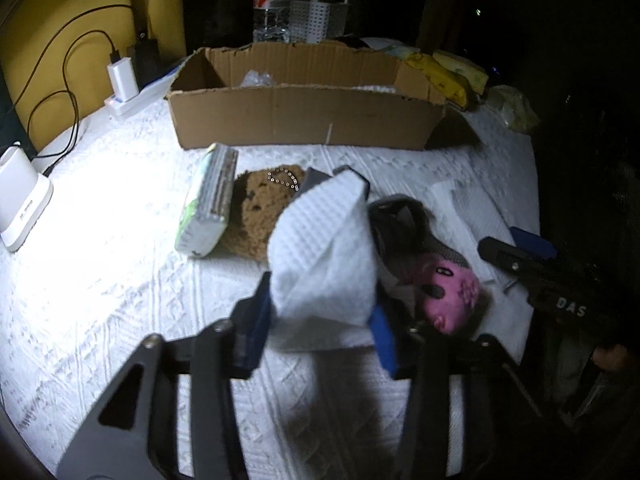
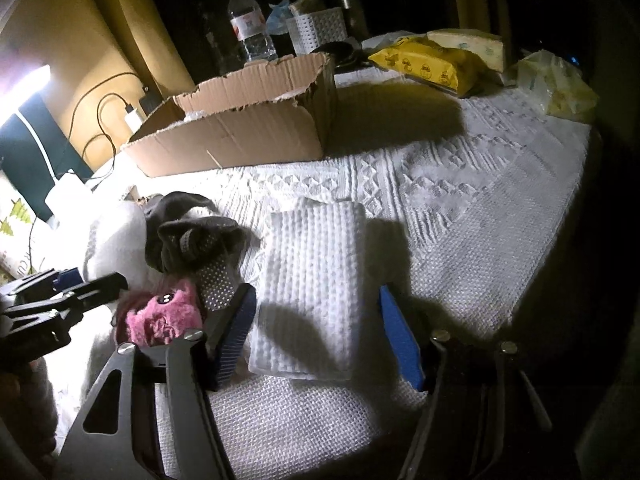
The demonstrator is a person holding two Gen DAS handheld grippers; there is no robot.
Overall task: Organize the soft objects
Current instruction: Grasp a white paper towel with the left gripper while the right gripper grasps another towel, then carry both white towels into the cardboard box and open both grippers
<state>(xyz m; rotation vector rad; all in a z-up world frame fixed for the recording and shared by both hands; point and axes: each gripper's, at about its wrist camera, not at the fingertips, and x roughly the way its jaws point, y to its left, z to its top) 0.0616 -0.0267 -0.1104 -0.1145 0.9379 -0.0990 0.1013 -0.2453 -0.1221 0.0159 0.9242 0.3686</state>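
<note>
My left gripper (image 1: 320, 320) is shut on a white waffle cloth (image 1: 324, 248) and holds it above the table. Behind it lie a brown sponge (image 1: 260, 212), a tissue pack (image 1: 208, 200), a grey sock (image 1: 404, 224) and a pink plush toy (image 1: 448, 292). My right gripper (image 2: 320, 336) is open, its blue fingers on either side of a folded white waffle towel (image 2: 312, 280) lying on the table. The sock (image 2: 192, 240) and pink plush (image 2: 164, 316) lie to its left. An open cardboard box (image 1: 304, 112) stands at the back, also in the right wrist view (image 2: 240, 132).
A water bottle (image 2: 250, 24), white basket (image 2: 316, 30), yellow wipes pack (image 2: 432, 62) and plastic bags (image 2: 556, 84) stand at the back. Chargers and cables (image 1: 120, 76) lie at the left edge. The table's right side falls into darkness.
</note>
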